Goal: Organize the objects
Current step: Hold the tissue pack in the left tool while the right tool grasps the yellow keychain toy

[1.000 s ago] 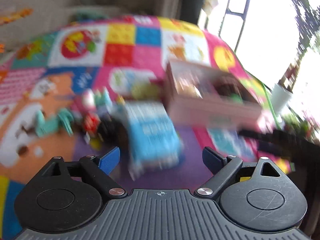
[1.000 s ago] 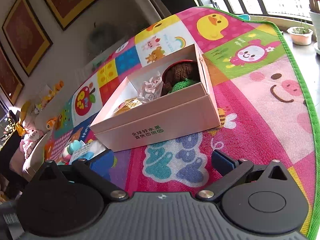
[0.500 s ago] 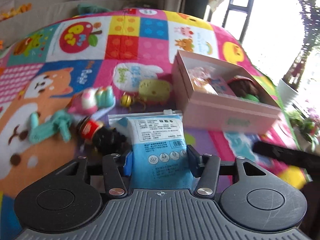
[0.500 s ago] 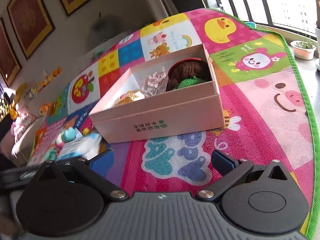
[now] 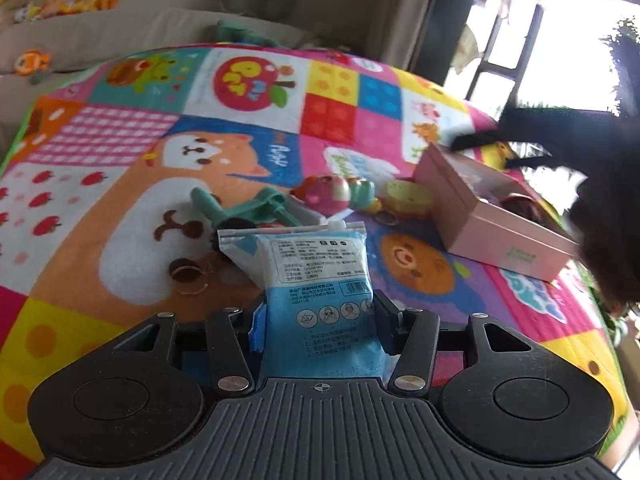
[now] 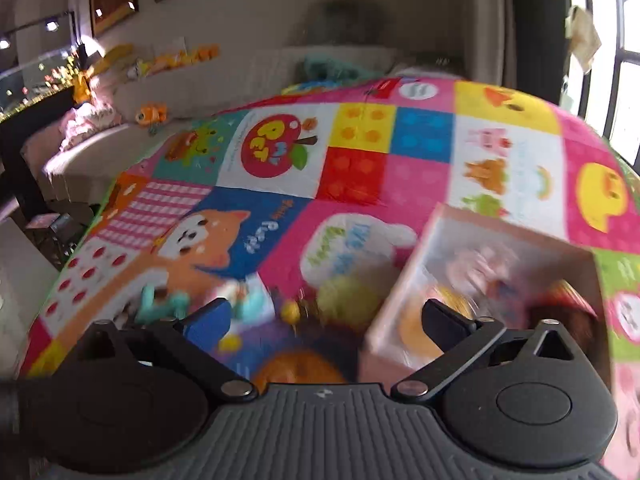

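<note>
My left gripper (image 5: pixel 318 322) is shut on a blue and white packet (image 5: pixel 312 276) and holds it above the colourful play mat (image 5: pixel 120 184). The open pink box (image 5: pixel 492 222) sits to the right, with several items inside. My right gripper (image 6: pixel 326 318) is open and empty, hovering over the box's (image 6: pixel 492 276) near left corner; this view is blurred. Loose toys lie left of the box: a teal toy (image 5: pixel 248 210), a pink and green toy (image 5: pixel 336 194) and a yellow one (image 5: pixel 408 198).
A beige sofa (image 5: pixel 120 36) with small plush toys stands behind the mat. A window and dark frame (image 5: pixel 536 52) are at the right. The right arm (image 5: pixel 592 168) shows as a dark blur over the box in the left wrist view.
My left gripper closed on the blue packet and lifted it off the mat. My right gripper swung left and over the pink box's left end, staying open.
</note>
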Motion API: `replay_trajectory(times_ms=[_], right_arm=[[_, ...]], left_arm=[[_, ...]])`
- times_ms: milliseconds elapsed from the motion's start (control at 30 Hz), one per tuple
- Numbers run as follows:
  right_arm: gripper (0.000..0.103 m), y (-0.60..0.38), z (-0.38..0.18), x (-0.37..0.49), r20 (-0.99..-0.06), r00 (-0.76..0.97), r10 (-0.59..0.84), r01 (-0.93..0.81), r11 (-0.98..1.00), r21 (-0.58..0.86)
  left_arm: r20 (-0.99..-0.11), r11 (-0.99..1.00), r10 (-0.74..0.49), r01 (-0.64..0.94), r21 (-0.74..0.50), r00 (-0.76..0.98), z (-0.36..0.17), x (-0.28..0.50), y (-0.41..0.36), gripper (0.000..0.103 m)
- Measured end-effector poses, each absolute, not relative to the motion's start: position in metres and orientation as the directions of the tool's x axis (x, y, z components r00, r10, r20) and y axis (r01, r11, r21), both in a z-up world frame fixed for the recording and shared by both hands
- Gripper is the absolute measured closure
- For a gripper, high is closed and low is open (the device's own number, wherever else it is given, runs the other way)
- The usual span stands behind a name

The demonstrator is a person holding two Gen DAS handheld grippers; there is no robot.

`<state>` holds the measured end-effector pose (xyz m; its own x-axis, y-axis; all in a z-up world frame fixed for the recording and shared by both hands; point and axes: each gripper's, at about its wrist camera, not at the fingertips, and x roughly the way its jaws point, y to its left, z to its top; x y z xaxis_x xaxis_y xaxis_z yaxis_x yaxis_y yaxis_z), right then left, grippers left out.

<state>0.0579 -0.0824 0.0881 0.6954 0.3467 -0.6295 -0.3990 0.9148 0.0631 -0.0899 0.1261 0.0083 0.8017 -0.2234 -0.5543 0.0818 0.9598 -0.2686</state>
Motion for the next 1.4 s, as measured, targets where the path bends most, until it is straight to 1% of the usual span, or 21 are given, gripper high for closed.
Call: replay_trajectory(times_ms=[33, 100, 133, 167, 200, 267, 367, 433, 567, 667, 733, 767, 833, 900, 933, 1000, 1067, 1133, 1200, 1400], right_arm=[[0.016, -0.071, 0.087, 0.078, -0.661, 0.676, 0.326, -0.39, 0.919, 0.054], [0.03, -0.048, 0.077, 0.115, -0.723, 0.636, 0.269, -0.363, 0.931, 0.027], [0.032, -0.038, 0.071, 0.132, -0.745, 0.629, 0.222, -0.338, 0.941, -0.006], [0.038, -0.031, 0.061, 0.146, -0.765, 0.621, 0.17, -0.307, 0.951, -0.038], [0.048, -0.024, 0.053, 0.158, -0.785, 0.606, 0.13, -0.285, 0.957, -0.062], [0.059, -0.017, 0.036, 0.17, -0.816, 0.574, 0.073, -0.271, 0.957, -0.106], [0.061, -0.01, 0.025, 0.164, -0.824, 0.564, 0.052, -0.304, 0.941, -0.148], [0.062, -0.01, 0.027, 0.15, -0.831, 0.551, 0.079, -0.326, 0.937, -0.127], [0.066, -0.02, 0.033, 0.1, -0.853, 0.477, 0.212, -0.449, 0.893, -0.029], [0.066, -0.033, 0.032, 0.051, -0.851, 0.461, 0.252, -0.527, 0.849, -0.034], [0.065, -0.044, 0.03, 0.019, -0.832, 0.488, 0.262, -0.565, 0.822, -0.073], [0.062, -0.049, 0.029, 0.005, -0.822, 0.506, 0.261, -0.577, 0.811, -0.098], [0.055, -0.063, 0.026, -0.02, -0.8, 0.549, 0.241, -0.585, 0.795, -0.162], [0.038, -0.079, 0.023, -0.039, -0.766, 0.611, 0.197, -0.554, 0.798, -0.236], [0.034, -0.087, 0.021, -0.047, -0.751, 0.638, 0.17, -0.531, 0.803, -0.27], [0.023, -0.103, 0.018, -0.058, -0.723, 0.68, 0.119, -0.483, 0.815, -0.32], [0.02, -0.119, 0.017, -0.066, -0.702, 0.707, 0.083, -0.438, 0.831, -0.343], [0.02, -0.134, 0.018, -0.07, -0.705, 0.706, 0.071, -0.402, 0.859, -0.316], [0.02, -0.148, 0.017, -0.072, -0.719, 0.689, 0.087, -0.378, 0.89, -0.255], [0.02, -0.18, 0.014, -0.065, -0.745, 0.637, 0.2, -0.302, 0.953, -0.003]], left_arm=[[-0.546, 0.958, -0.237, 0.099, -0.271, 0.803, 0.007, -0.092, 0.127, 0.047], [-0.536, 0.949, -0.278, 0.14, -0.284, 0.797, 0.006, -0.096, 0.131, 0.047], [-0.534, 0.942, -0.303, 0.165, -0.292, 0.789, 0.006, -0.098, 0.132, 0.047], [-0.534, 0.936, -0.326, 0.187, -0.299, 0.78, 0.005, -0.101, 0.134, 0.047], [-0.534, 0.93, -0.345, 0.206, -0.303, 0.772, 0.005, -0.104, 0.136, 0.047], [-0.534, 0.927, -0.357, 0.221, -0.302, 0.766, 0.006, -0.11, 0.139, 0.047], [-0.536, 0.937, -0.321, 0.177, -0.302, 0.781, 0.007, -0.111, 0.149, 0.047], [-0.535, 0.944, -0.28, 0.128, -0.304, 0.797, 0.007, -0.109, 0.157, 0.047], [-0.532, 0.936, -0.249, 0.06, -0.348, 0.81, 0.006, -0.102, 0.169, 0.047], [-0.529, 0.933, -0.251, 0.058, -0.354, 0.81, 0.006, -0.097, 0.166, 0.047], [-0.53, 0.93, -0.272, 0.078, -0.359, 0.803, 0.005, -0.093, 0.158, 0.047], [-0.53, 0.927, -0.289, 0.095, -0.363, 0.797, 0.006, -0.09, 0.152, 0.047], [-0.529, 0.92, -0.328, 0.137, -0.367, 0.783, 0.006, -0.086, 0.138, 0.047], [-0.528, 0.912, -0.363, 0.178, -0.369, 0.768, 0.004, -0.082, 0.12, 0.047], [-0.527, 0.91, -0.374, 0.192, -0.367, 0.763, 0.003, -0.08, 0.11, 0.047], [-0.528, 0.914, -0.373, 0.205, -0.349, 0.763, 0.002, -0.075, 0.091, 0.047], [-0.529, 0.918, -0.365, 0.2, -0.342, 0.766, 0.0, -0.07, 0.077, 0.047], [-0.533, 0.923, -0.353, 0.195, -0.331, 0.769, -0.002, -0.064, 0.067, 0.047], [-0.533, 0.93, -0.336, 0.184, -0.318, 0.777, -0.004, -0.064, 0.062, 0.046], [-0.527, 0.937, -0.32, 0.181, -0.299, 0.787, -0.006, -0.065, 0.059, 0.046]])
